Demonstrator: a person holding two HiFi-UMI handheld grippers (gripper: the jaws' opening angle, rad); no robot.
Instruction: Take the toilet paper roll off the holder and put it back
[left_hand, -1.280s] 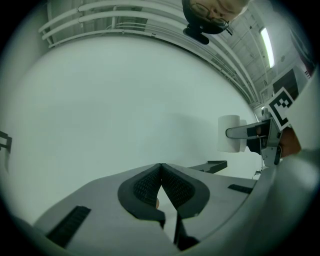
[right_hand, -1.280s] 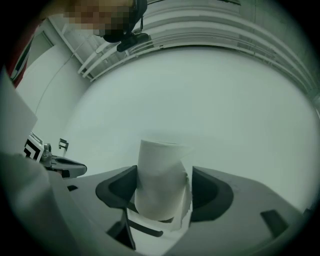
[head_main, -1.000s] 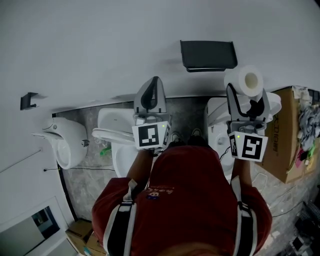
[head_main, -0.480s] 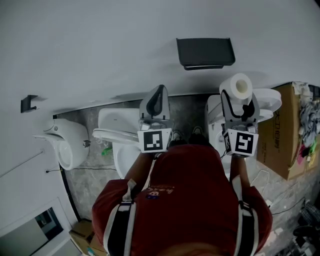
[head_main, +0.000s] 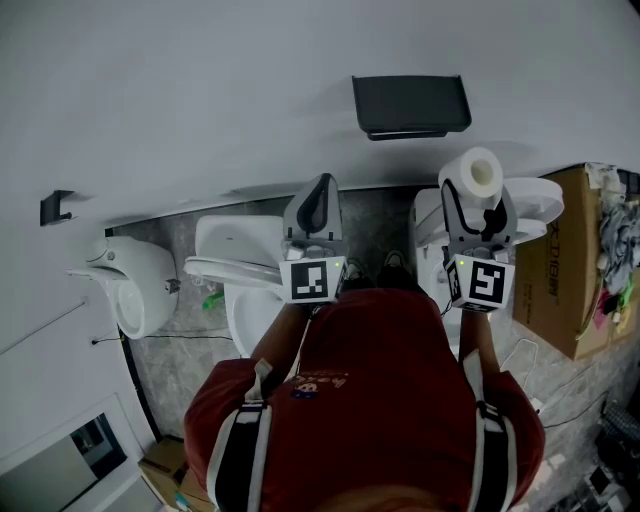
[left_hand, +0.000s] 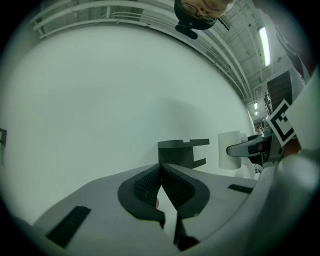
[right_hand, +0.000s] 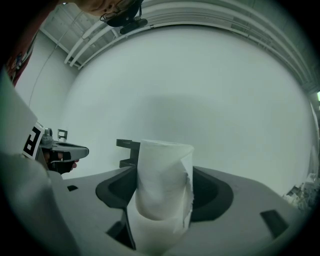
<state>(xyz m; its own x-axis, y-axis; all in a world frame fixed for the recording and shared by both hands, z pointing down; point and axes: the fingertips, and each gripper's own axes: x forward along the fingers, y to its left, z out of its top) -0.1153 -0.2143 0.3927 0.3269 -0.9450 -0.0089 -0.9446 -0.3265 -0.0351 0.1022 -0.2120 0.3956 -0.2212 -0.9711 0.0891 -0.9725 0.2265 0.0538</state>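
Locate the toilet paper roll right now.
Head view, right side: the toilet paper roll is clamped upright in the right gripper, off the dark wall holder, just below and right of it.

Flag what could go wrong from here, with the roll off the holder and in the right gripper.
1. The right gripper holds the soft toilet paper roll only by its sides between the fingers, so it may crush or slip.
2. Its loose sheet edge could snag on the holder during remounting.
3. A toilet appears to sit below the roll. The left gripper is shut and empty, so it offers no backup catch.
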